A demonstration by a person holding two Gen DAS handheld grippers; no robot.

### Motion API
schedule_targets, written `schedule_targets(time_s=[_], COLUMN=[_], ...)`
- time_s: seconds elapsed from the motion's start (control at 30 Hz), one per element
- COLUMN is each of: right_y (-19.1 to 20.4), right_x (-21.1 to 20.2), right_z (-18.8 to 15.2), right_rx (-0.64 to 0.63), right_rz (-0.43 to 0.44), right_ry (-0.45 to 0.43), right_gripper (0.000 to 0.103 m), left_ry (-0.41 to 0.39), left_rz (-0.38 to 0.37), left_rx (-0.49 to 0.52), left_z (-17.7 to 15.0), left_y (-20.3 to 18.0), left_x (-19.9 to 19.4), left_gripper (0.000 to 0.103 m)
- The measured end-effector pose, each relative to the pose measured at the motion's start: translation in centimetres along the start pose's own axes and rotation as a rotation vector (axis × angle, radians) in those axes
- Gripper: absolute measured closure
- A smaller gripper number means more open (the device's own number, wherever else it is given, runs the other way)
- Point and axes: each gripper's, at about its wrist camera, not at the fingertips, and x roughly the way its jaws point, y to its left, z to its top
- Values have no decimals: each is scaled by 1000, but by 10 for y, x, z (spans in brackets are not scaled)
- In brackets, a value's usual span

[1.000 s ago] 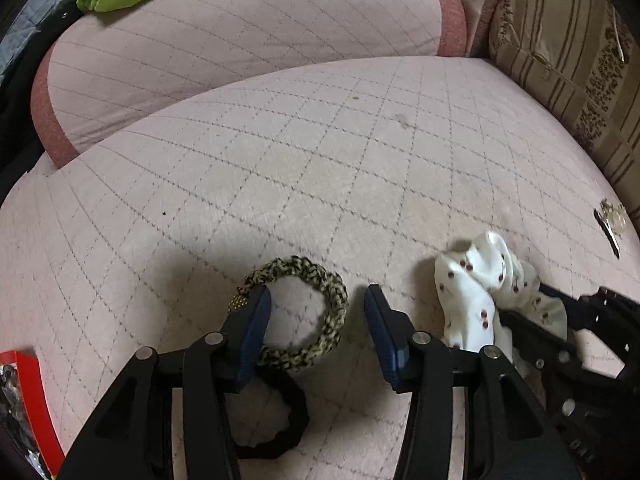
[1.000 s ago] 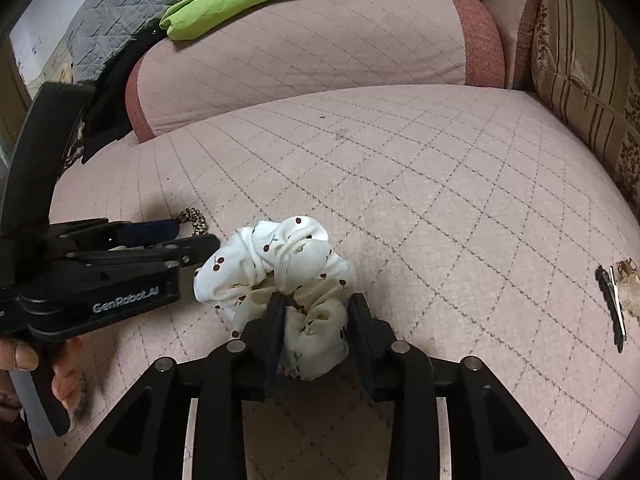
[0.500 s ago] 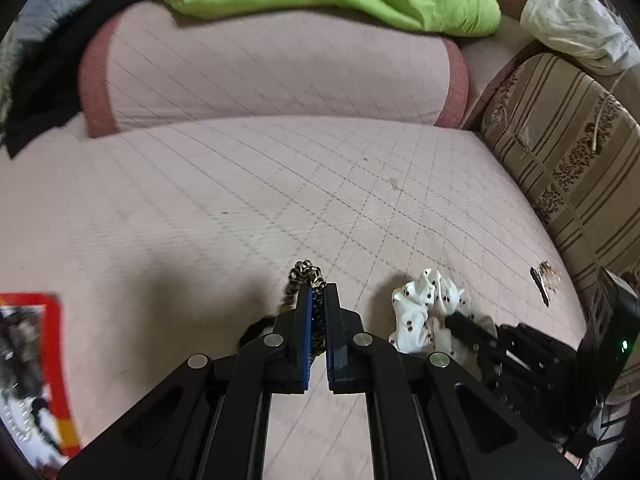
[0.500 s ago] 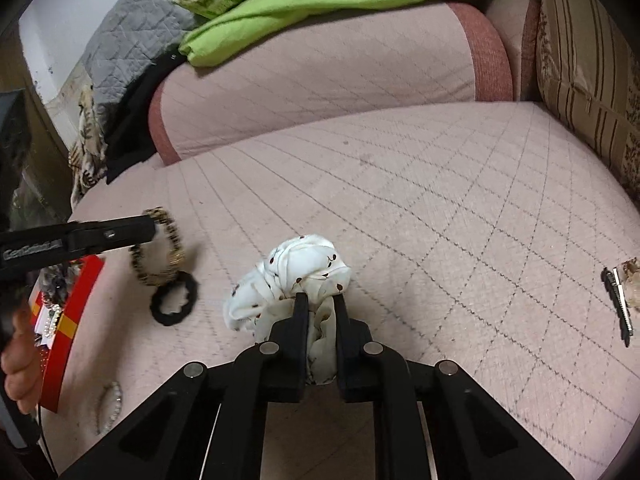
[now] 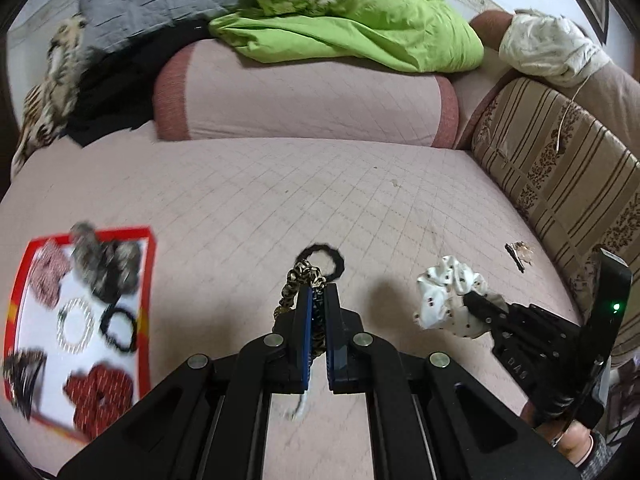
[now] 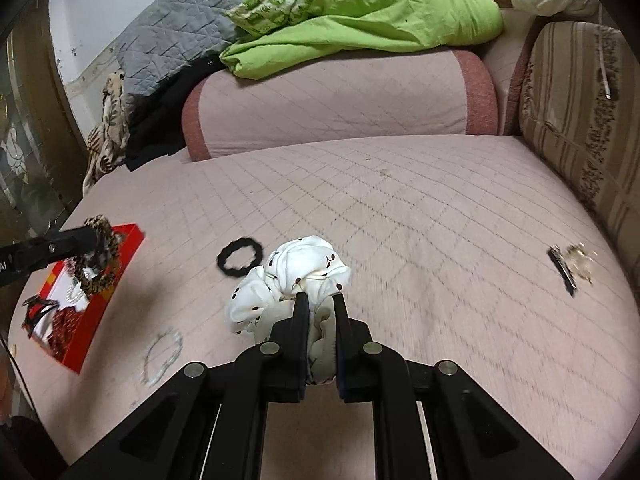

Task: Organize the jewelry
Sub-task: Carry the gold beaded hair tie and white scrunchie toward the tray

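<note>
Leopard band (image 5: 298, 284) pinched tight in left jaws (image 5: 318, 300), up off the sofa (image 5: 240, 192). White dotted scrunchie (image 6: 296, 276) squeezed in right jaws (image 6: 321, 308), lifted too. Black band (image 5: 320, 260) flat on sofa. Red tray (image 5: 150, 264) of scrunchies off to the left.
</note>
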Motion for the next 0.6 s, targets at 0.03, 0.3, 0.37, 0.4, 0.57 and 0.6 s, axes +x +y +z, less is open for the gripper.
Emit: schedule_targets(time_s=[0.03,0.3,0.37,0.4,0.57,0.6], right_y=[1,21,29,34,59,63], right_x=[-7,-45,-54,-58,-75,-77], right_z=[-4,-27,-33,-35,-49,-52], right_rx=[5,22,14,9,-33,-39], right_rz=[1,12,14,12,-12,-17], right_ry=[-1,11,12,11,16,20], right_gripper=[92,92,92,92,92,92], left_ry=[-3,-49,-61,-66,-65,-68], left_rz=[6,95,124,139,191,207], left_rx=[-10,-51,-59,-61,-60,-54], left_z=[-6,-60,-75,-81,-103,-106], left_y=[3,17,19,20,22,22], left_x=[-8,-58,-69,-73,-82,-84], left_gripper=[98,98,98,98,98,98])
